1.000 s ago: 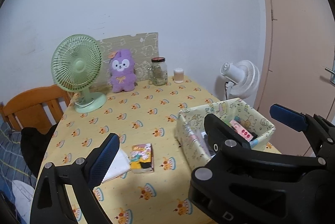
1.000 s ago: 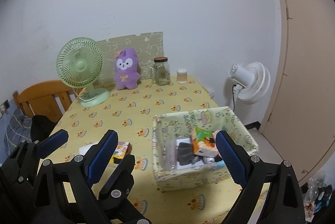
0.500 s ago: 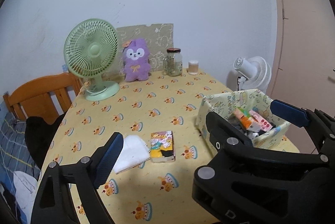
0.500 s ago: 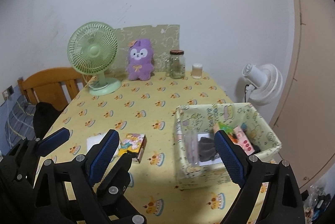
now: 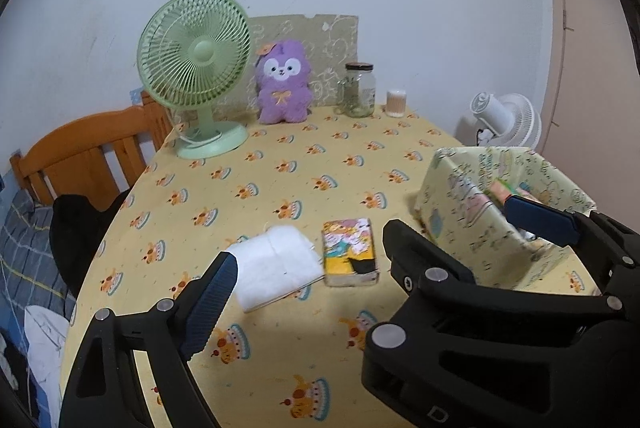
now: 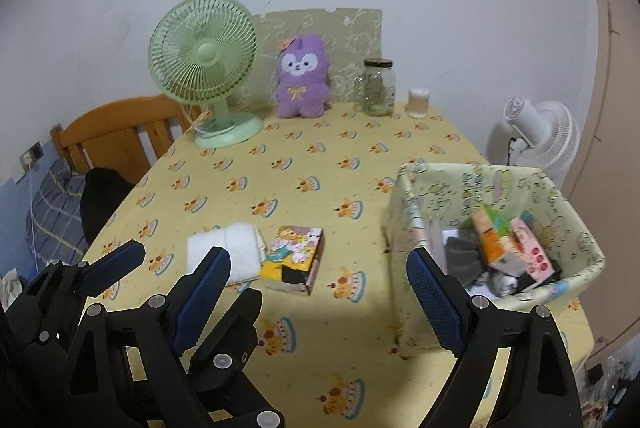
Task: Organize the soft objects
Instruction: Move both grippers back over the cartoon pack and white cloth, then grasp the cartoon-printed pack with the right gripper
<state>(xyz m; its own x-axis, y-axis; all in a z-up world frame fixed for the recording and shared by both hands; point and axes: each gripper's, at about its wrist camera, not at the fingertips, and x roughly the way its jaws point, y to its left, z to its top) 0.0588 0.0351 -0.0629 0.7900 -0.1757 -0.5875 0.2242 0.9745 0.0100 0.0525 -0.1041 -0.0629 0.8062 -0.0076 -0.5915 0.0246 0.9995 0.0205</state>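
A folded white cloth (image 5: 276, 264) (image 6: 228, 254) lies on the yellow tablecloth beside a cartoon-printed tissue pack (image 5: 348, 252) (image 6: 294, 256). A purple plush (image 5: 283, 84) (image 6: 302, 78) sits upright at the far edge against the wall. At the right stands a fabric basket (image 5: 460, 196) (image 6: 416, 196) holding colourful packs and a grey cloth. My left gripper (image 5: 320, 262) hovers open and empty above the table, just short of the cloth and pack. My right gripper (image 6: 318, 254) is open and empty too, close beside it. Their inner fingers overlap, so the left gripper's right finger is hidden.
A green desk fan (image 5: 194, 68) stands at the back left, a glass jar (image 5: 360, 90) and a small cup (image 5: 396, 103) at the back right. A wooden chair (image 5: 80, 156) with a dark garment is left of the table. A white fan (image 6: 540, 132) stands beyond the basket.
Both grippers have come down and forward toward the table. The cloth, the tissue pack and the basket look larger and nearer. Nothing was picked up.
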